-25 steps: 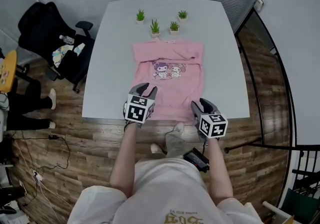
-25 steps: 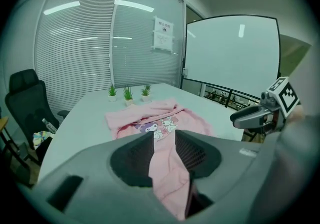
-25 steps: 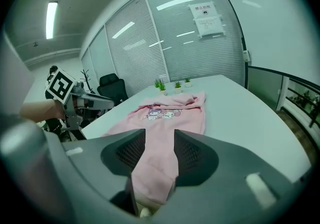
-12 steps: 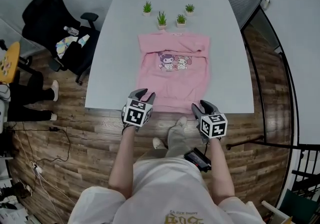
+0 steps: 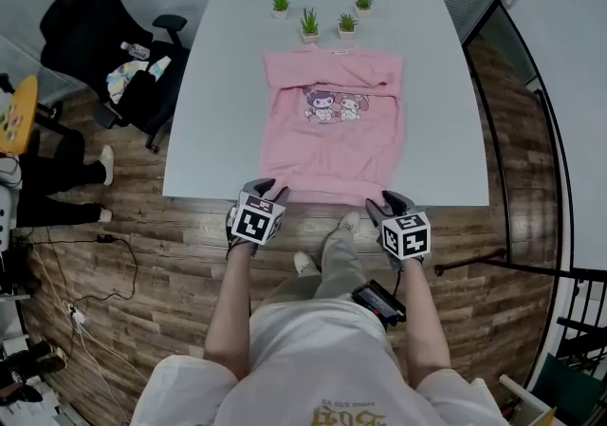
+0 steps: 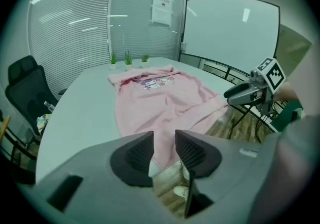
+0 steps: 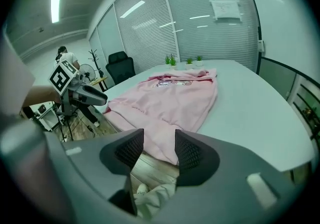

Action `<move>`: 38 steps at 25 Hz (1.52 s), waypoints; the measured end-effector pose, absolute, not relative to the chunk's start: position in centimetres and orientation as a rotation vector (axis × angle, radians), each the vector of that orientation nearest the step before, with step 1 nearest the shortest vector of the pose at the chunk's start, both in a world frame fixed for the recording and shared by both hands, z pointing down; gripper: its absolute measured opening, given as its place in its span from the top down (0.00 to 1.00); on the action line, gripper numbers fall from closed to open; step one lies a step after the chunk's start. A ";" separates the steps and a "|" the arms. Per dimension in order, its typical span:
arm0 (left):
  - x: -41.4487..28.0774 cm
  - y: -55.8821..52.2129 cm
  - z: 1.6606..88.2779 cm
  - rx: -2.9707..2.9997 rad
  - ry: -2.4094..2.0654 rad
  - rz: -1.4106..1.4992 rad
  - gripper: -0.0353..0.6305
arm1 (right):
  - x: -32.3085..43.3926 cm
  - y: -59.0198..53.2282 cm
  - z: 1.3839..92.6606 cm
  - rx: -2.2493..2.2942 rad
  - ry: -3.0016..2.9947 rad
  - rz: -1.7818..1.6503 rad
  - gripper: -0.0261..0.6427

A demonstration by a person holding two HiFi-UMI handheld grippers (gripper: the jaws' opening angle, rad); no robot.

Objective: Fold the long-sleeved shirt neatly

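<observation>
Shirt [image 5: 332, 135], pink w/ cartoon print, lies flat on table [image 5: 218, 111]: collar toward far edge, hem [image 5: 327, 194] along near edge.

Head view: the only one w/ the whole layout. Four plants [image 5: 310, 24] stand in a row at far edge, just beyond collar. Chair [image 5: 90, 35] stands off the table's left edge. L gripper [image 5: 268, 191] is at hem's left corner and R gripper [image 5: 387, 200] at hem's right corner, both at near edge. Jaw gaps too small to read here.

L gripper view: jaws spread part-way. Hem corner droops over near edge and shows thru the gap, not pinched; floor [image 6: 166, 183] below it. Only this view shows the whiteboard [image 6: 232, 33]. R gripper [image 6: 232, 94] is seen side-on past the hem.

R gripper view: jaws spread wider and have just been opening. Hem corner is in line w/ the gap, not pinched. Only this view shows a person [image 7: 65, 57] far back and paper [image 7: 222, 2] on the glass wall. L gripper [image 7: 97, 97] is seen side-on.
</observation>
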State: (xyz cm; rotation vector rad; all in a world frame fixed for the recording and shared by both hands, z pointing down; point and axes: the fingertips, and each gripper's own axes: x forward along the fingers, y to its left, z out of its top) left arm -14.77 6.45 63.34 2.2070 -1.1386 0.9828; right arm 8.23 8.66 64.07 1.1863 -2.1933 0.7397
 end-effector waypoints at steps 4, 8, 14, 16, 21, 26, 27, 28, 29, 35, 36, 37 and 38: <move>-15.2 7.5 64.8 2.173 -1.100 1.034 0.71 | 8.1 9.1 65.0 1.132 -2.172 0.693 0.65; -15.4 7.8 66.2 2.130 -1.089 1.065 0.62 | 8.3 9.4 66.1 1.096 -2.136 0.661 0.62; -15.9 7.4 67.1 2.091 -1.100 1.089 0.67 | 8.8 9.1 66.9 1.115 -2.093 0.659 0.65; -16.4 7.2 67.3 2.073 -1.123 1.088 0.69 | 9.0 9.0 67.0 1.125 -2.085 0.659 0.67; -17.1 7.0 67.9 2.040 -1.163 1.084 0.72 | 9.4 8.7 67.3 1.139 -2.073 0.638 0.71; -17.2 6.6 68.2 2.047 -1.181 1.100 0.75 | 9.5 8.8 67.4 1.120 -2.066 0.540 0.74; -17.2 6.5 68.4 2.052 -1.182 1.100 0.75 | 9.5 8.8 67.4 1.123 -2.063 0.538 0.75; -17.2 6.5 68.4 2.052 -1.183 1.098 0.76 | 9.6 8.7 67.5 1.128 -2.060 0.537 0.76; -17.2 6.4 68.4 2.052 -1.185 1.095 0.77 | 9.8 8.6 67.5 1.134 -2.055 0.536 0.78; -17.4 6.6 68.4 2.049 -1.194 1.088 0.85 | 10.1 8.3 67.5 1.152 -2.059 0.579 0.89; -17.3 6.6 68.3 2.055 -1.187 1.088 0.85 | 10.2 8.3 67.5 1.161 -2.064 0.616 0.89; -17.3 6.6 68.2 2.056 -1.181 1.088 0.86 | 10.3 8.4 67.5 1.172 -2.070 0.655 0.89; -17.3 6.8 68.0 2.047 -1.178 1.088 0.86 | 10.4 8.4 67.3 1.185 -2.077 0.690 0.90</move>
